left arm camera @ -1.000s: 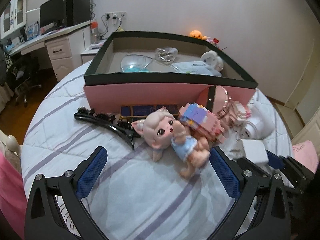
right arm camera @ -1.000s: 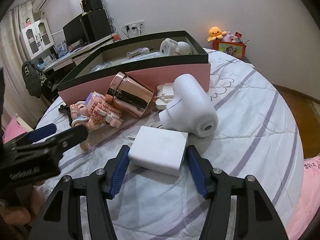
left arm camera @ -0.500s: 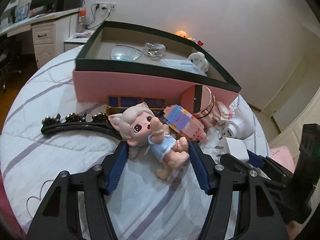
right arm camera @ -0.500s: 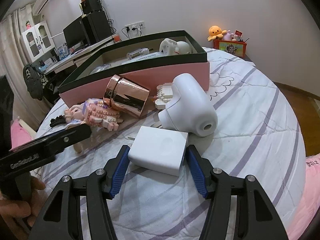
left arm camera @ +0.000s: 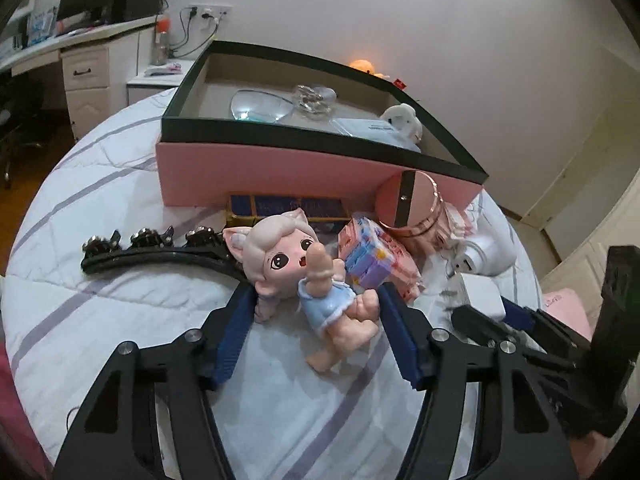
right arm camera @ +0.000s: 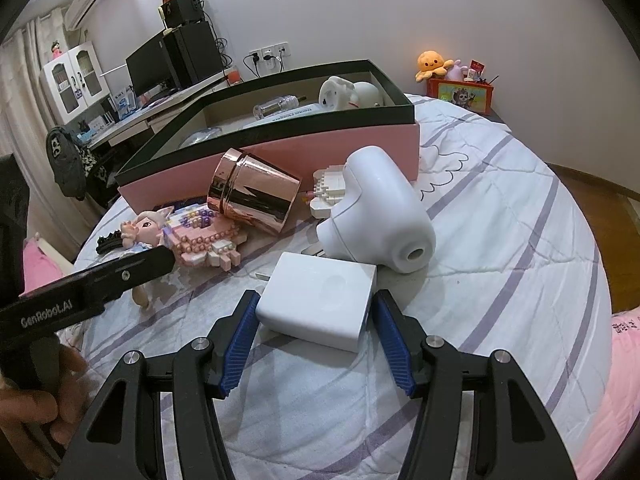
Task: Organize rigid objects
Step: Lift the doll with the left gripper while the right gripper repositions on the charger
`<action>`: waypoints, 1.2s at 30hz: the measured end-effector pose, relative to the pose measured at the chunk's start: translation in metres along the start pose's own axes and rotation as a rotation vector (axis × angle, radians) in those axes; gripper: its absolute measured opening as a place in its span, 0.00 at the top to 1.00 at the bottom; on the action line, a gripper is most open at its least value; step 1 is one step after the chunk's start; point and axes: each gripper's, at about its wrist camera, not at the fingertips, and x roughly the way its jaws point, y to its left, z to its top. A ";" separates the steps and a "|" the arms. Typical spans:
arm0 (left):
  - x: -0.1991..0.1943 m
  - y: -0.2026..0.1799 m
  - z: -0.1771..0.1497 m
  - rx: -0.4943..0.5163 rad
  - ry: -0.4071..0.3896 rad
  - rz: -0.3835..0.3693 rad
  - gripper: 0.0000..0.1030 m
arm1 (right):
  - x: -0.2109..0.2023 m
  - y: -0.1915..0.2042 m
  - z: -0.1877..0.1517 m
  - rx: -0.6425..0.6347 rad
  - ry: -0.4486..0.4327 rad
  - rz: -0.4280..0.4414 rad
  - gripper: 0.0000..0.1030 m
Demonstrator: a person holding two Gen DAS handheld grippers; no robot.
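The bed (left arm camera: 120, 320) carried everything, its striped quilt spread beneath both tools. Beyond the left hand-held gripper (left arm camera: 316, 316) sat the pink box (left arm camera: 280, 172) with its dark rim, open on top and already holding a glass bowl (left arm camera: 260, 106) and a white plush (left arm camera: 404, 122). Ahead and to the right of the right hand-held gripper (right arm camera: 316, 312) lay the white hair dryer (right arm camera: 376, 216), nozzle end facing the camera; a rose-gold cup (right arm camera: 252, 196) lay on its side ahead and to the left, against the box wall.

Now the grips. The right hand-held gripper sat narrow around the white charger (right arm camera: 320, 304), blue pads at its two short sides, and I judged it clamped, the block lying flat on the quilt. The left hand-held gripper had just been closing, and the doll (left arm camera: 304, 276) lay between its jaws: left pad by the head, right pad by the hip and leg. Contact looked made, firmness I could not tell. The doll's long axis ran diagonally, head away to the left, feet toward the camera. A pink brick model (left arm camera: 376, 256) pressed against the doll just past the right pad, and a black headband (left arm camera: 160, 252) curved off to the left.

The box lay straight ahead of both; each load needed lifting over that near wall.
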 end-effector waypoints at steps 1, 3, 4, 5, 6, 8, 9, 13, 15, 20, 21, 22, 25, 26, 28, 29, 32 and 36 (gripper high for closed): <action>-0.003 0.001 -0.002 -0.002 -0.001 -0.006 0.38 | 0.000 0.000 0.000 0.004 0.000 0.005 0.43; -0.009 0.004 -0.006 -0.007 -0.002 -0.020 0.38 | 0.000 0.000 0.000 0.008 0.000 0.008 0.43; -0.011 0.005 -0.007 -0.007 -0.002 -0.021 0.38 | 0.001 0.000 0.000 0.006 0.000 0.006 0.43; -0.012 0.007 -0.008 -0.005 -0.004 -0.016 0.38 | 0.001 0.001 0.000 0.004 0.000 0.003 0.43; -0.011 0.007 -0.006 -0.004 -0.004 -0.009 0.36 | 0.001 0.002 0.000 0.002 0.000 0.000 0.43; -0.007 0.007 -0.002 0.000 -0.004 0.017 0.29 | 0.001 0.001 0.000 0.002 0.001 0.000 0.43; -0.006 0.006 -0.001 0.006 -0.006 0.040 0.25 | 0.001 0.001 0.000 0.003 0.000 0.002 0.43; -0.002 0.005 -0.001 0.017 -0.002 0.027 0.34 | 0.001 0.001 0.000 0.010 -0.003 0.007 0.43; -0.005 0.007 -0.002 0.008 -0.003 0.011 0.39 | 0.000 0.001 -0.001 0.007 -0.003 0.006 0.43; -0.021 0.012 -0.014 0.007 -0.004 -0.027 0.39 | -0.009 -0.002 -0.006 0.015 -0.006 0.022 0.44; -0.025 0.012 -0.017 0.010 -0.006 -0.032 0.39 | -0.011 -0.003 -0.007 0.015 -0.009 0.022 0.44; -0.028 0.012 -0.018 0.010 -0.007 -0.036 0.39 | -0.012 -0.003 -0.007 0.015 -0.010 0.023 0.44; -0.037 0.013 -0.023 0.016 -0.016 -0.034 0.39 | -0.017 -0.004 -0.007 0.013 -0.017 0.024 0.45; -0.040 0.013 -0.023 0.017 -0.019 -0.033 0.39 | -0.019 -0.005 -0.007 0.012 -0.020 0.024 0.46; -0.045 0.011 -0.024 0.023 -0.028 -0.030 0.39 | -0.022 -0.005 -0.006 0.006 -0.025 0.025 0.46; -0.046 0.010 -0.024 0.028 -0.032 -0.027 0.39 | -0.024 -0.004 -0.006 0.001 -0.028 0.024 0.47; -0.052 0.006 -0.023 0.043 -0.048 -0.015 0.40 | -0.026 -0.002 -0.006 -0.009 -0.031 0.023 0.47; -0.053 0.003 -0.022 0.053 -0.053 -0.008 0.40 | -0.025 0.002 -0.006 -0.024 -0.020 0.024 0.50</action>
